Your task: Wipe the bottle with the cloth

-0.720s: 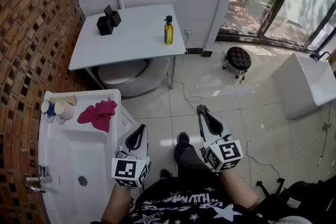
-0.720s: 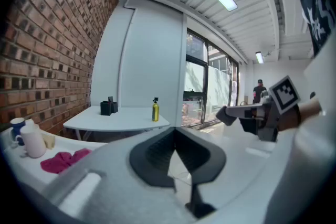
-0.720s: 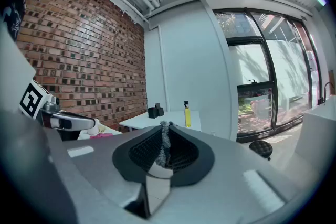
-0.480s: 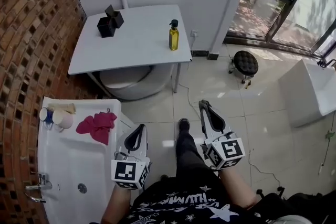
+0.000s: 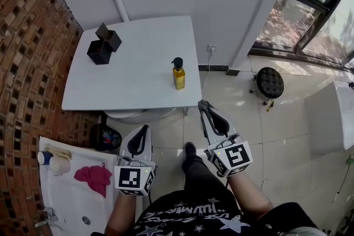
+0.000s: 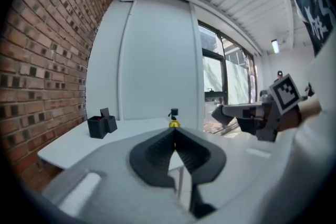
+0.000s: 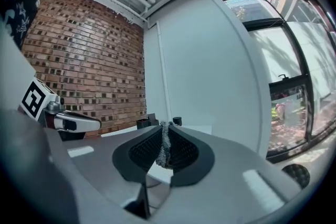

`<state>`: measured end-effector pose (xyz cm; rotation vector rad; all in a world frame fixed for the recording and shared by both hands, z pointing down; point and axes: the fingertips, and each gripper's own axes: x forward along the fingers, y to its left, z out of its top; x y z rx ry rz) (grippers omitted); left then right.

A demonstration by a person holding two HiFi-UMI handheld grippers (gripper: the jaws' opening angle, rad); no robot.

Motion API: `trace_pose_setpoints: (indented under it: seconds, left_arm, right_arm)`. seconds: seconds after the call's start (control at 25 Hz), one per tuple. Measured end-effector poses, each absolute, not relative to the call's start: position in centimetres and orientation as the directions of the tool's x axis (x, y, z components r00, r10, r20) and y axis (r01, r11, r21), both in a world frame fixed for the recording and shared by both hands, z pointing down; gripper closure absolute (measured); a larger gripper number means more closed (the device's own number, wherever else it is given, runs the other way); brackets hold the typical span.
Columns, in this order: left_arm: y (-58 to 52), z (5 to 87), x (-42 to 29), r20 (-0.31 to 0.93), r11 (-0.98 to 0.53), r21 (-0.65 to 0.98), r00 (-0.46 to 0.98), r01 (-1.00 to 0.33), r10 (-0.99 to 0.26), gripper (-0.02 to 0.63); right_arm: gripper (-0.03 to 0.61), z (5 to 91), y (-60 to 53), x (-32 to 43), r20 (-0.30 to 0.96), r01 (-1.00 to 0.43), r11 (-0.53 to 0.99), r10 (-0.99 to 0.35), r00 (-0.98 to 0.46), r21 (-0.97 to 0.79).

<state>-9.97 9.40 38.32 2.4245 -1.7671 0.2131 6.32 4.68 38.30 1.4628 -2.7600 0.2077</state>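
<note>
- Tiled room: brick wall [image 5: 27, 47] on the left, window [image 5: 318, 8] on the right, white table [image 5: 127, 83] against the far white wall.
- Oil bottle [image 5: 178, 73] holds yellow liquid and has a black pump top. It stands upright near the table's front right edge, with nothing touching it.
- Black boxes [image 5: 103, 45] sit at the table's far left, well apart from the bottle.
- Left gripper [image 5: 142, 131]: I read the jaws as pressed together with nothing between them. In its own view the tips line up just below the bottle.
- Right gripper [image 5: 203, 104]: jaws pinch a grey fuzzy cloth [image 7: 163, 147]. Only a thin strip of it shows, standing upright between the ribbed pads.
- Both grippers hang over the floor in front of the table and point toward it, the right one further forward. Neither reaches the bottle.
- White washbasin [image 5: 69, 213] is at bottom left, below the table. A magenta rag [image 5: 94, 178] lies on its top, with two mugs [image 5: 55, 163] just beside the rag at the wall side.
- Black round stool [image 5: 270, 83] stands on the tiles to the right of the table, near the window.
- My legs and one dark shoe show between the two grippers.
</note>
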Motion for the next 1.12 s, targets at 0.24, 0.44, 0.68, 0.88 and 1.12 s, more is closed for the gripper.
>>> trace_pose_setpoints:
  seconds: [0.24, 0.44, 0.68, 0.88, 1.12]
  left_arm:
    - [2.8, 39.9, -9.9, 0.250, -0.252, 0.000, 0.244, -0.968, -0.937, 0.611]
    - [-0.6, 39.8, -9.5, 0.265, -0.227, -0.003, 0.218, -0.974, -0.939, 0.611]
    - [-2.6, 40.1, -9.9, 0.275, -0.236, 0.014, 0.231, -0.972, -0.933, 0.611]
    - [-4.7, 39.7, -10.3, 0.262, -0.277, 0.011, 0.270, -0.961, -0.926, 0.611]
    - [-6.6, 39.5, -10.7, 0.245, -0.314, 0.009, 0.306, -0.949, -0.920, 0.611]
  right_arm:
    - [0.542, 37.8, -1.9, 3.6, 0.116, -0.690, 0.720, -0.681, -0.723, -0.073]
    - [0.541, 35.7, -6.4, 1.1, 0.105, -0.602, 0.798, -0.600, -0.793, 0.015]
    - [0.541, 35.8, -10.0, -2.2, 0.157, -0.553, 0.827, -0.562, -0.812, 0.101]
    - [0.541, 37.4, -10.5, -3.7, 0.248, -0.517, 0.847, -0.531, -0.811, 0.122]
    - [0.541, 37.9, -9.8, -3.9, 0.267, -0.521, 0.846, -0.531, -0.805, 0.113]
